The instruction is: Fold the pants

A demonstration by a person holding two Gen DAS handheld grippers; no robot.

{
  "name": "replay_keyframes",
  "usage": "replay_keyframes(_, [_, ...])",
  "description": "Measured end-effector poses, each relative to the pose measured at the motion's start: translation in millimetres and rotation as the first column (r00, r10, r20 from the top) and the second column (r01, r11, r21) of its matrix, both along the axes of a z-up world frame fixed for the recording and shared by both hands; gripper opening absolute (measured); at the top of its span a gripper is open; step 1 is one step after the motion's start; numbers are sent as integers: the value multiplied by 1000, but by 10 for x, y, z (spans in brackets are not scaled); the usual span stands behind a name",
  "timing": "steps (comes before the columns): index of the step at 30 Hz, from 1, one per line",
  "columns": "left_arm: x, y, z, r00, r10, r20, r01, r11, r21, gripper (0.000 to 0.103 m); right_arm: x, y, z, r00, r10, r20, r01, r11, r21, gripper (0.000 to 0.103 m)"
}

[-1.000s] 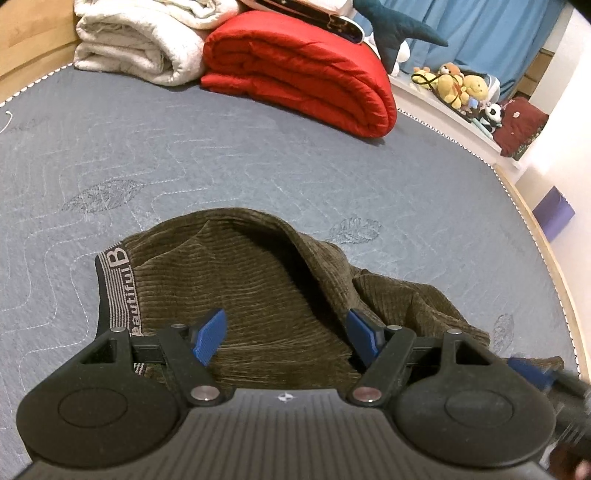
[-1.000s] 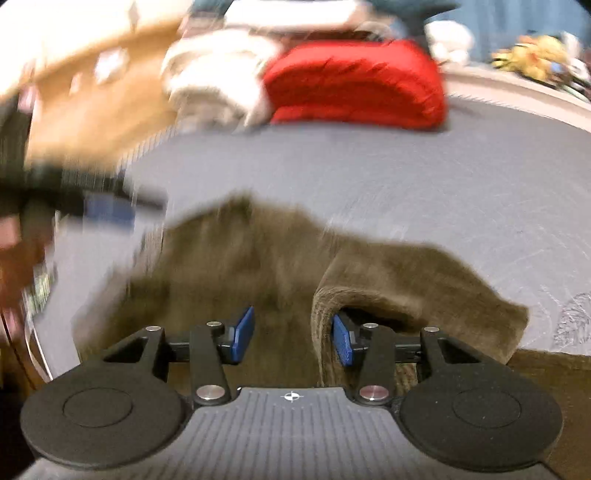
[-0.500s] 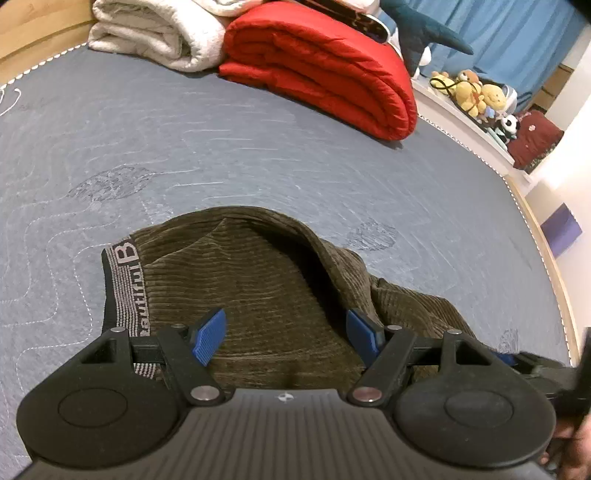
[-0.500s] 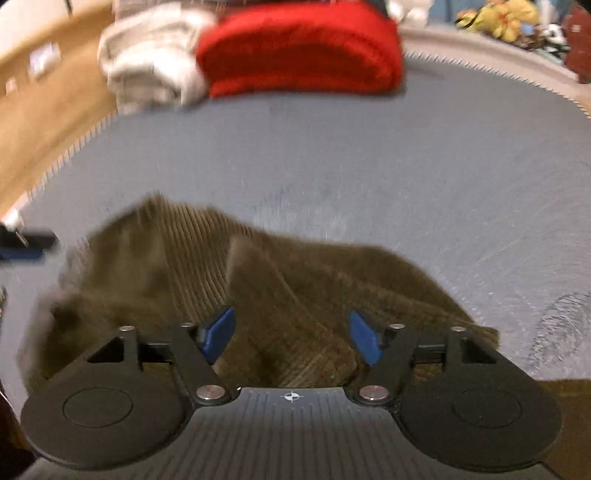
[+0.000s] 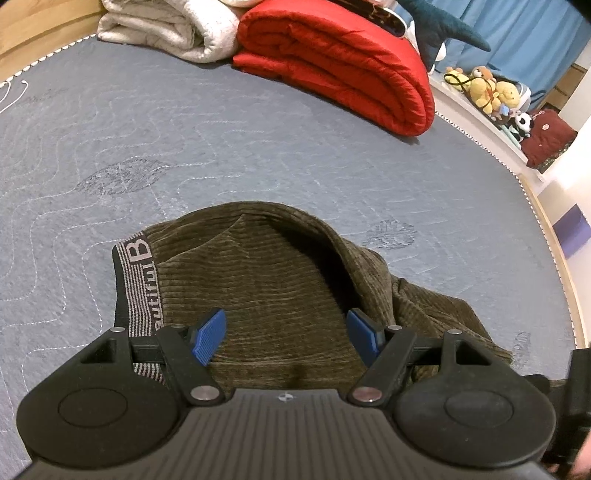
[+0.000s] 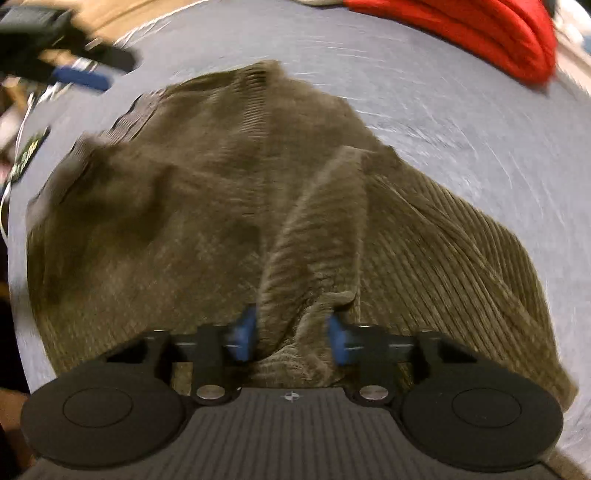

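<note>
Down on the grey quilted mattress (image 5: 258, 129) lie the brown corduroy pants (image 5: 266, 288), bunched, their lettered waistband (image 5: 138, 280) turned to the left in the left wrist view. Above them hangs the left tool (image 5: 284, 338), its blue pads (image 5: 208, 336) well apart with nothing pinched between them. A folded red duvet (image 5: 340, 62) and a white blanket (image 5: 173, 29) sit at the far edge of the mattress, with plush toys (image 5: 487, 88) on a ledge beyond. From the right wrist view, blurred, the right tool (image 6: 291, 338) is closing its jaws on a raised ridge of the pants (image 6: 314, 236), and the cloth already fills the gap between the pads (image 6: 243, 334). The left tool (image 6: 79, 75) shows at the upper left.
</note>
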State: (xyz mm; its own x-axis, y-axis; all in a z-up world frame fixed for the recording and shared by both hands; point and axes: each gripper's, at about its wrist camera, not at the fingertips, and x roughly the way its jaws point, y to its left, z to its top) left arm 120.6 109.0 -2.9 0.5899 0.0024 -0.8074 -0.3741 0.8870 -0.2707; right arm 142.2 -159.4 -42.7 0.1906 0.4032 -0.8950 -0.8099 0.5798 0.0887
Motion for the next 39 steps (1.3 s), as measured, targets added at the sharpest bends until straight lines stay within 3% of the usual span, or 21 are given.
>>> replay_keyframes(7, [39,25,-94,1000,5,-24,-5,1000,10,79,-44,-54,404,997,58,42,-60,997,49,17])
replay_keyframes(11, [58,49,-108,999,16,-28,-15,1000,11,79,82,-377,798,999,-30,39,20,976,217,17])
replay_keyframes(14, [81,47,-127,999,16,-34,-16,1000,18,79,213,-863,1119,987,-160,-7,145,880,452,16])
replay_keyframes(18, [115,33,-163,999,11,-45,-10,1000,18,79,317,-1643,1379,928,-364,-73,310,653,691,12])
replay_keyframes(22, [140,25,-181,999,9,-49,-8,1000,20,79,269,-2413,1468,828,-535,-169,418,388,821,12])
replay_keyframes(25, [158,15,-211,998,8,-55,-7,1000,26,79,92,-2923,1539,738,-641,-210,430,206,879,7])
replay_keyframes(27, [166,-6,-225,998,8,-61,-6,1000,30,79,-47,-3211,1608,687,-693,-218,392,102,914,6])
replay_keyframes(30, [190,-30,-259,998,0,-69,3,999,35,79,-274,-3517,1651,607,-768,-206,321,0,947,0])
replay_keyframes(31, [199,-39,-268,997,-3,-71,6,999,36,79,-339,-3608,1675,585,-784,-207,300,-29,954,0])
replay_keyframes(32, [212,-44,-277,997,-5,-74,8,999,36,79,-373,-3667,1699,556,-807,-200,300,-30,953,0])
replay_keyframes(34, [227,-55,-287,997,-7,-77,10,999,34,79,-407,-3743,1696,474,-864,-168,337,2,941,0])
replay_keyframes(36, [237,-68,-294,997,-10,-77,13,999,33,79,-379,-3853,1572,419,-890,-179,409,9,912,0])
replay_keyframes(39, [243,-77,-312,997,-14,-82,17,999,32,79,-206,-3966,1250,239,-954,-183,664,23,747,5])
